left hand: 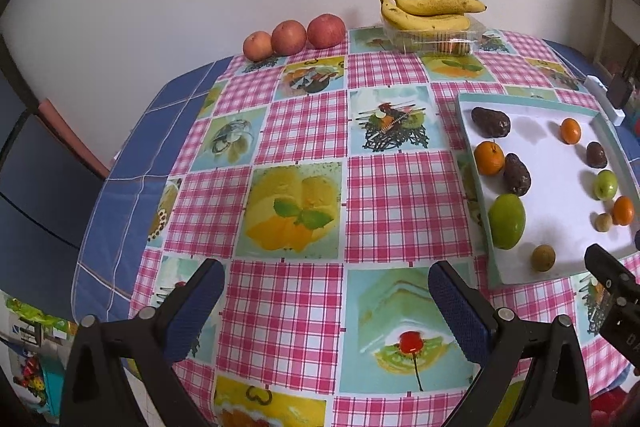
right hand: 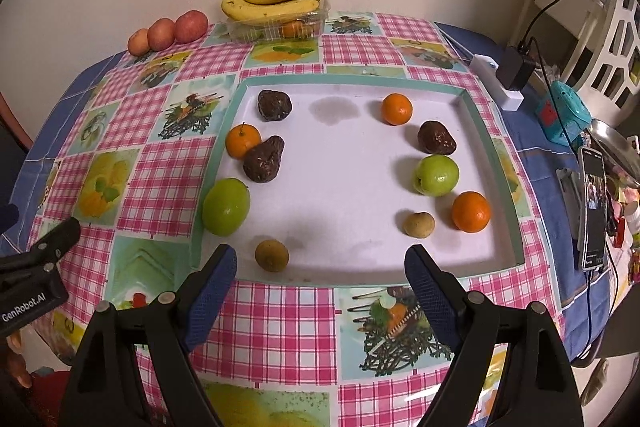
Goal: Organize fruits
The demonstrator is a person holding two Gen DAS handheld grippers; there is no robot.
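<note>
White shallow tray with a teal rim (right hand: 472,99), on the pink-checked, picture-printed tablecloth (right hand: 280,327): holds ten loose fruits in two mixed groups.

- Left side: dark wrinkled fruit (right hand: 274,105); orange citrus with stem (right hand: 242,141) touching a second dark wrinkled fruit (right hand: 263,159); large green oval fruit (right hand: 226,207) against the rim; small brownish-green round fruit (right hand: 272,255).
- Right side: orange citrus (right hand: 396,109); dark wrinkled fruit (right hand: 436,137); green apple-like fruit (right hand: 436,175); orange citrus (right hand: 471,211); small tan fruit (right hand: 419,224).
- Far edge of table, outside tray: three reddish apples (left hand: 294,35) in a row; yellow banana bunch (left hand: 430,9) lying on a clear plastic punnet (left hand: 436,37).

Grouping: kinds lie mixed on both sides; no sorting by type is evident in the tray. Whether this spread is the wanted layout cannot be judged.

Left gripper (left hand: 326,311): jaws wide apart, holding nothing, over bare cloth beside the tray.
Right gripper (right hand: 320,303): jaws wide apart, holding nothing, at the tray's near edge.
</note>
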